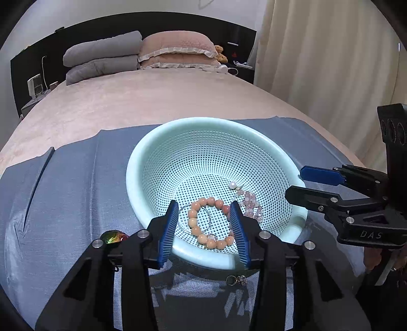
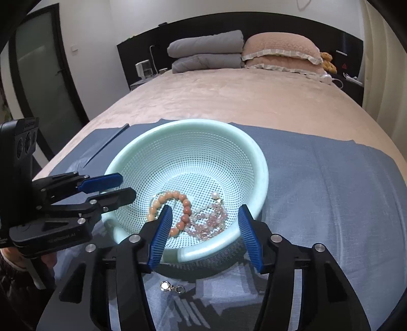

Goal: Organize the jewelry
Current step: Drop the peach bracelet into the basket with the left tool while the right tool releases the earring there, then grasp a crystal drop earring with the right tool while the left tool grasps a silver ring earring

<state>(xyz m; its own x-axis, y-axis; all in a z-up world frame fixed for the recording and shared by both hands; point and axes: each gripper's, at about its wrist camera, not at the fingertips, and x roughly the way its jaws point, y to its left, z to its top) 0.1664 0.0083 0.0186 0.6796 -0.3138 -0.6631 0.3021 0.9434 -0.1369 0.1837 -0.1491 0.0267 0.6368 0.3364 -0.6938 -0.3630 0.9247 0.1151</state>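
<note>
Pink-covered bed, grey and pink pillows, black headboard, cream curtain, white walls.

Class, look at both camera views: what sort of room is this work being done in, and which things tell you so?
Most likely a bedroom: a large bed with stacked pillows against a dark headboard, and a folded grey duvet beside them.

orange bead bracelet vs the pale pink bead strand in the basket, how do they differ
The orange bead bracelet has large, evenly sized peach-orange beads; the pale pink bead strand has smaller, translucent pinkish ones. The bracelet lies as an open ring, while the strand is bunched in a heap. Both rest inside the mint basket, side by side near its front wall.
</note>
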